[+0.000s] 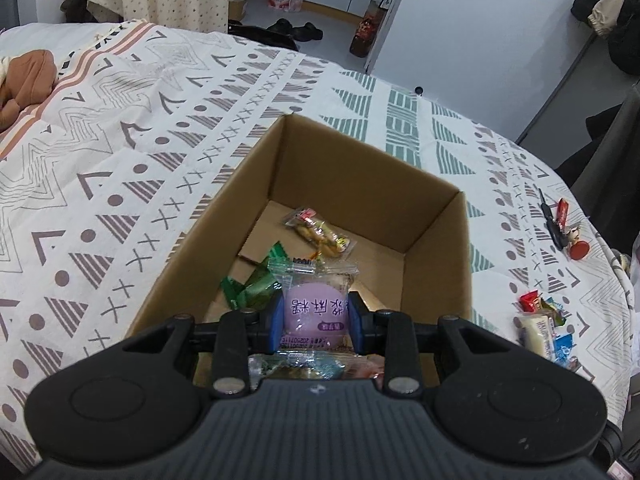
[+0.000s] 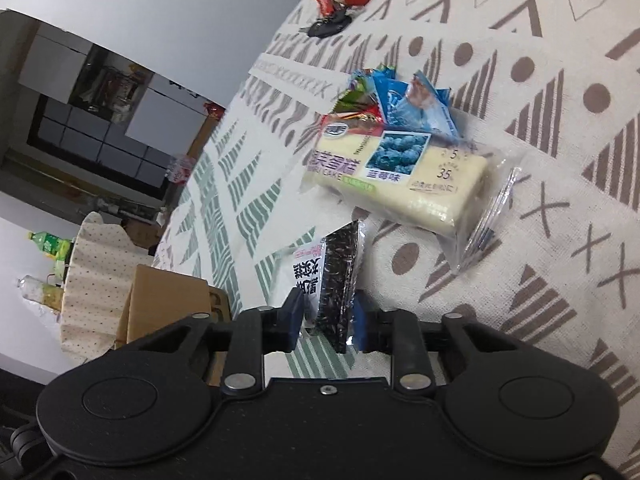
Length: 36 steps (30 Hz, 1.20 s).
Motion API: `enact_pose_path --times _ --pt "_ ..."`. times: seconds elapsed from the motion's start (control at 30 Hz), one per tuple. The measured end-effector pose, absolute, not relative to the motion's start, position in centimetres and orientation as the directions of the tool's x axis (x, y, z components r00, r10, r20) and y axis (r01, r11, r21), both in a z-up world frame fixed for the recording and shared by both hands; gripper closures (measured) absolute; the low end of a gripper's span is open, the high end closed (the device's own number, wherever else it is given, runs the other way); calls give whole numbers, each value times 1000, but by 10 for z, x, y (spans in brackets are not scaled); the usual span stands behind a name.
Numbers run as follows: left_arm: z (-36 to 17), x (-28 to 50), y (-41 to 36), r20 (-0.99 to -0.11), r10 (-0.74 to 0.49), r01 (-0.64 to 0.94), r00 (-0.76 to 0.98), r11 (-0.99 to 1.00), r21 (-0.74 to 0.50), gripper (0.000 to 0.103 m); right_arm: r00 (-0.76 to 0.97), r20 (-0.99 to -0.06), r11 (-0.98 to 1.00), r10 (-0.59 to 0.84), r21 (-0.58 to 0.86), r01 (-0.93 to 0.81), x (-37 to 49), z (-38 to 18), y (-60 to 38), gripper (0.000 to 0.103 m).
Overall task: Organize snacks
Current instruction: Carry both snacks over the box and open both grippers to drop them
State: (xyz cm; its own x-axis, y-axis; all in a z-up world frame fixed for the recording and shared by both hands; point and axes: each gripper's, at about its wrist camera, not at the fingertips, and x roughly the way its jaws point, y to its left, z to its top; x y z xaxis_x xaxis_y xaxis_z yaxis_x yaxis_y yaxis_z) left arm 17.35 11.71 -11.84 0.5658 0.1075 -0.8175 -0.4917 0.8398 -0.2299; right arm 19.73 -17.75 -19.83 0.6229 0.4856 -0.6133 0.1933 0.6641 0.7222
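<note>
While left gripper (image 1: 316, 316) pinches purple mochi packet (image 1: 314, 304) over cardboard box (image 1: 440, 248), slick film may slip, drop outside box. Right gripper (image 2: 327, 320) clamps black rice packet (image 2: 340, 280) edge-on above bedspread (image 2: 560, 240); thin grip may twist loose beside cake bar (image 2: 400, 176).

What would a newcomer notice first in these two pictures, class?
The open cardboard box on the patterned bedspread, holding a few snacks. The left gripper holds a purple snack packet above it. The right gripper grips a dark rice-cake packet near the blueberry cake.
</note>
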Motion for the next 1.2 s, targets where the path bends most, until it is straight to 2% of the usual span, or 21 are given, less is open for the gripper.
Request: enact_pose_path --times 0.2,0.4,0.67,0.83,0.93,0.97,1.0,1.2 --pt "-117 170 124 -820 109 -505 562 830 -236 68 663 -562 646 494 748 152 188 -182 -183 87" --pt "-106 164 127 -815 114 -518 568 819 -248 56 702 -481 609 524 789 86 184 -148 -185 87" --pt "-85 155 134 -794 135 -532 593 805 -261 31 694 -384 565 610 824 -41 186 -107 -155 87" --pt "-75 147 141 -789 141 -542 598 796 -269 27 658 -340 539 672 834 -119 183 -91 -128 86" --pt "-70 144 145 -788 141 -545 599 793 -272 26 624 -333 522 707 841 -142 183 -85 -115 68" --pt "-68 143 145 -788 140 -545 600 793 -274 23 626 -332 531 706 833 -158 181 -82 -114 50" --pt "-66 142 147 -787 138 -543 602 793 -277 22 637 -336 549 694 819 -166 179 -78 -114 39" --pt "-56 138 143 -775 126 -533 619 792 -297 19 671 -372 599 642 789 -135 174 -70 -131 38"
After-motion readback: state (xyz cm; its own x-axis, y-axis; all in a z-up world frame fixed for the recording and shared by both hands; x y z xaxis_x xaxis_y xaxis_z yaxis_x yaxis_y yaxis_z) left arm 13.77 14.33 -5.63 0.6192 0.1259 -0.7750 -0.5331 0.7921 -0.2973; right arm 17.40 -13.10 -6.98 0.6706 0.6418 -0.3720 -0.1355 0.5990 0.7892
